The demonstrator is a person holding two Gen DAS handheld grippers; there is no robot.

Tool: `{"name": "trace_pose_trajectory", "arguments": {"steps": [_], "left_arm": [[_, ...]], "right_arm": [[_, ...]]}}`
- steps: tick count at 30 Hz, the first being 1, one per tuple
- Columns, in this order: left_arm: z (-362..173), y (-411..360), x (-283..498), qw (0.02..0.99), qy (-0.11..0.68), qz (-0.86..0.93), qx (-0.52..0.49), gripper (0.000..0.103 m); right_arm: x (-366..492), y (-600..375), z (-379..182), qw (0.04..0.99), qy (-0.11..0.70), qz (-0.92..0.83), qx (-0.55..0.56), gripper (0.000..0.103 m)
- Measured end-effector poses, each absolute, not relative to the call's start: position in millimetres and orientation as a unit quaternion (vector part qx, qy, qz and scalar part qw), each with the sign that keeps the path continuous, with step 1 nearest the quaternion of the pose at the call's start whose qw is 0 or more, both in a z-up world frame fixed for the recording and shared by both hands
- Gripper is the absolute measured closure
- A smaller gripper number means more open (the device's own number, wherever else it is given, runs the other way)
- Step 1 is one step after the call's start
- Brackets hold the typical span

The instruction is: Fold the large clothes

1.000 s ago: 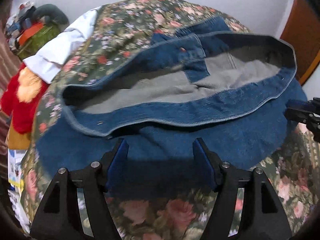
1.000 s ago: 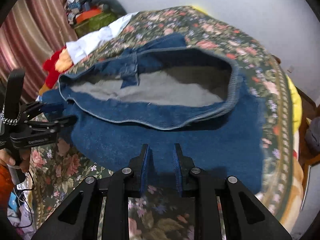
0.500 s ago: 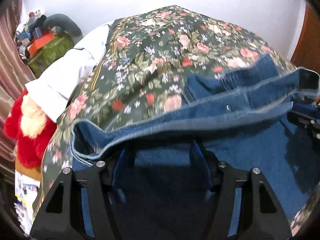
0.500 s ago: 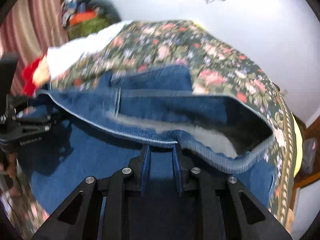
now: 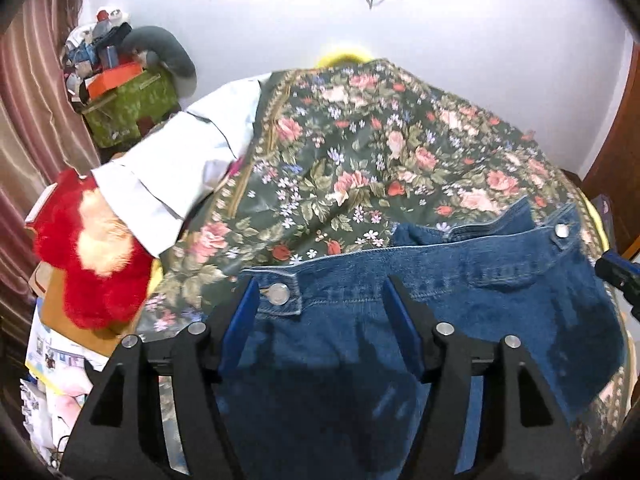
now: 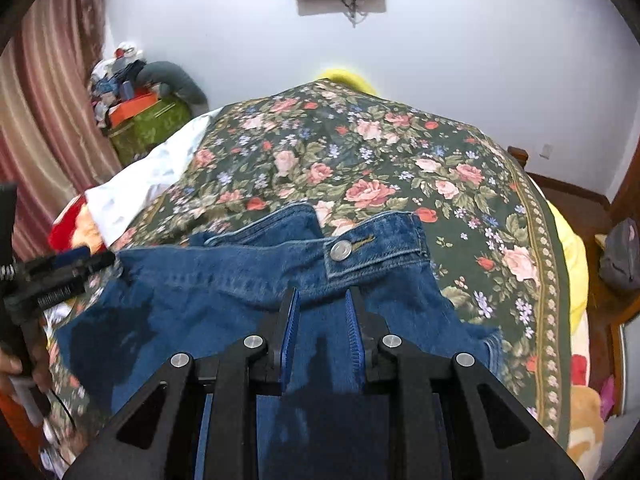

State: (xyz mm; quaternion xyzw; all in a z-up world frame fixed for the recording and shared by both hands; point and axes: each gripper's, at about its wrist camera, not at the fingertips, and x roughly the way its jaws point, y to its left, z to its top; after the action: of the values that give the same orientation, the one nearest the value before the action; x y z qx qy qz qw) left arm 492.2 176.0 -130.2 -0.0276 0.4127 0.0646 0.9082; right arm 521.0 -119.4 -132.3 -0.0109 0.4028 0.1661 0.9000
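Denim jacket (image 5: 420, 320) folded over on the floral bed (image 5: 360, 152)

Its grey lining, exposed a second ago, is now covered. Left tongs (image 5: 320, 320) have just widened, gripping nothing; right tongs (image 6: 322, 332) clamp cloth at lower centre. One fold done.

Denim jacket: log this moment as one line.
item: denim jacket | on: floral bedspread | left claw: around hem, grip unclear | right claw: shut on denim

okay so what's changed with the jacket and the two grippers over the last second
The denim jacket has been folded over: its grey lining, open before, is now covered. The left gripper jaws have just been opening, denim between them. The right gripper stays shut on denim. Bedspread unchanged.
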Motion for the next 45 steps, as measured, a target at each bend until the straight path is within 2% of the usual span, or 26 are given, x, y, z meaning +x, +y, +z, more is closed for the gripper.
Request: {"name": "trace_pose_trajectory", "arguments": {"steps": [4,9,16,19,21,23,27,28,29,30,31,32,34,37,41,45], "left_arm": [[-119.2,181.5,464.5,0.908,0.413,0.061,-0.018,0.036],[-129.8,185.4,439.4,0.902,0.428,0.049,-0.018,0.035],[-185.3,191.5,427.6,0.874,0.484,0.041,-0.01,0.034],[-212.2,191.9,424.3,0.864,0.497,0.057,0.045,0.034],[-223.6,189.5,418.5,0.866,0.488,0.06,0.095,0.032],[-229.0,186.2,411.1,0.87,0.47,0.066,0.131,0.022],[-232.6,198.1,405.3,0.872,0.469,0.077,0.115,0.018],[-232.9,204.5,404.6,0.872,0.471,0.079,0.102,0.013],[-233.4,212.9,403.9,0.872,0.475,0.081,0.079,0.01],[-234.0,222.1,402.7,0.872,0.48,0.078,0.05,0.01],[-234.9,229.1,402.1,0.872,0.484,0.075,0.027,0.01],[-235.0,237.1,400.3,0.872,0.485,0.075,0.002,0.01],[-232.7,244.5,393.9,0.873,0.482,0.074,-0.018,0.011],[-231.8,242.8,387.9,0.874,0.481,0.076,-0.013,0.01],[-229.1,241.1,381.3,0.871,0.483,0.088,-0.024,0.011],[-223.3,245.7,376.6,0.869,0.484,0.096,-0.041,0.011]], "right_arm": [[493.8,-103.3,-123.6,0.894,0.402,0.196,-0.037,0.084],[459.9,-57.5,-126.2,0.878,0.402,0.247,-0.076,0.084],[440.6,13.2,-179.8,0.837,0.442,0.289,-0.144,0.084],[439.0,25.6,-214.3,0.817,0.47,0.28,-0.184,0.084],[435.6,24.8,-230.6,0.81,0.465,0.287,-0.211,0.084],[429.9,17.8,-232.2,0.813,0.444,0.303,-0.222,0.084],[428.1,1.1,-227.1,0.82,0.439,0.286,-0.233,0.084],[429.4,-4.3,-225.7,0.821,0.442,0.278,-0.233,0.076],[432.2,-12.9,-223.7,0.824,0.443,0.268,-0.229,0.055],[434.9,-21.5,-220.7,0.831,0.441,0.251,-0.227,0.042],[436.4,-30.6,-218.5,0.84,0.435,0.229,-0.228,0.019],[438.5,-44.7,-216.2,0.852,0.425,0.195,-0.235,0.009],[444.5,-70.9,-216.0,0.853,0.434,0.178,-0.228,0.009],[450.6,-114.3,-212.0,0.849,0.464,0.205,-0.149,0.008],[448.6,-147.4,-200.2,0.855,0.469,0.2,-0.101,0.008],[442.9,-167.6,-192.5,0.865,0.463,0.158,-0.109,0.008]]}}
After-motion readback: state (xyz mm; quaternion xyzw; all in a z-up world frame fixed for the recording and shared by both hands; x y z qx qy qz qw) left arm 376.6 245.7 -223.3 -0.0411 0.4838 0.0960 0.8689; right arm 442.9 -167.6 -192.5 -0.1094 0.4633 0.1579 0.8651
